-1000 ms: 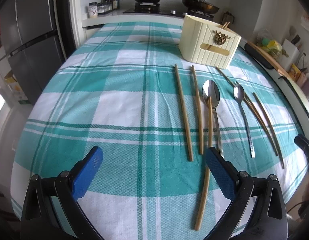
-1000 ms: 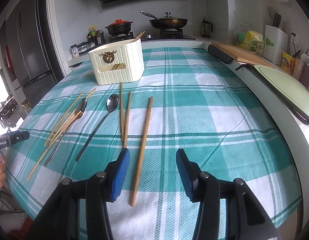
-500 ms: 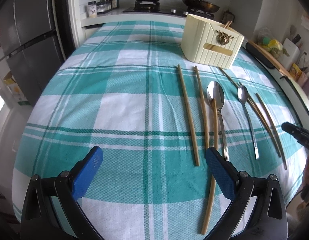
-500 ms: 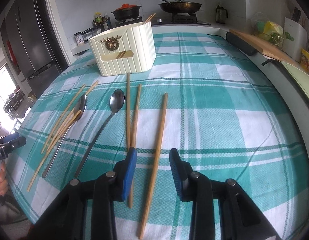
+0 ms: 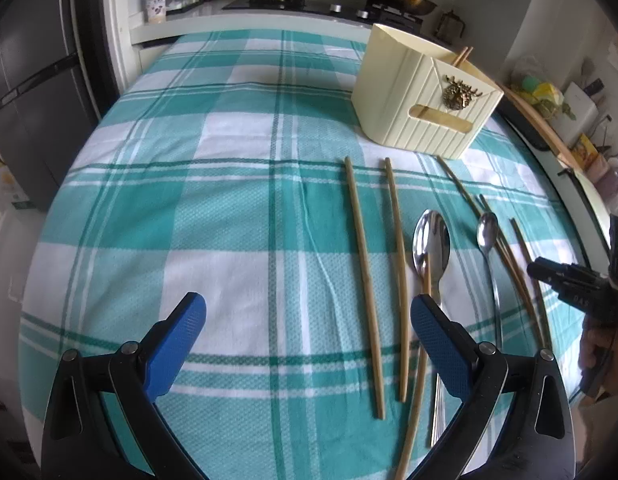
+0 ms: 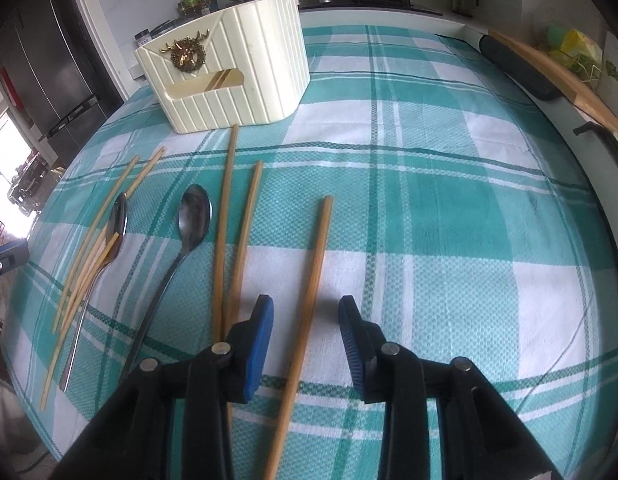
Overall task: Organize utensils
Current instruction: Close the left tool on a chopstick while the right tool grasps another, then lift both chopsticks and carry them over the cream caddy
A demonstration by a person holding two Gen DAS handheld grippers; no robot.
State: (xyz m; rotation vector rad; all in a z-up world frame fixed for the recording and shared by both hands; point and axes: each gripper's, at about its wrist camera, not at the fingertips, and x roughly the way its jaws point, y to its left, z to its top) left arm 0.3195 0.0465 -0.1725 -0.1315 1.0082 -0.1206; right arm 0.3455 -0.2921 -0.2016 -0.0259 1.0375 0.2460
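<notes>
Lying flat: wooden chopsticks (image 6: 309,300), steel spoons (image 6: 191,224)

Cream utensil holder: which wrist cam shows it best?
Right wrist: the cream utensil holder is large and near the centre, deer emblem and slot facing the camera. The left wrist view shows it smaller, off to the upper right, seen at an angle.

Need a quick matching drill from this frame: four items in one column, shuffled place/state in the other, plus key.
Items
1. holder
2. large spoon
3. right gripper
4. left gripper

Place/state
A. jaws wide apart over bare cloth, nothing between them
B. straddles a lone chopstick, pads not touching it
C. stands at the far end of the cloth, chopsticks sticking out of it
D. lies flat between a small spoon and a chopstick pair

Pairs: 1-C, 2-D, 3-B, 4-A
</notes>
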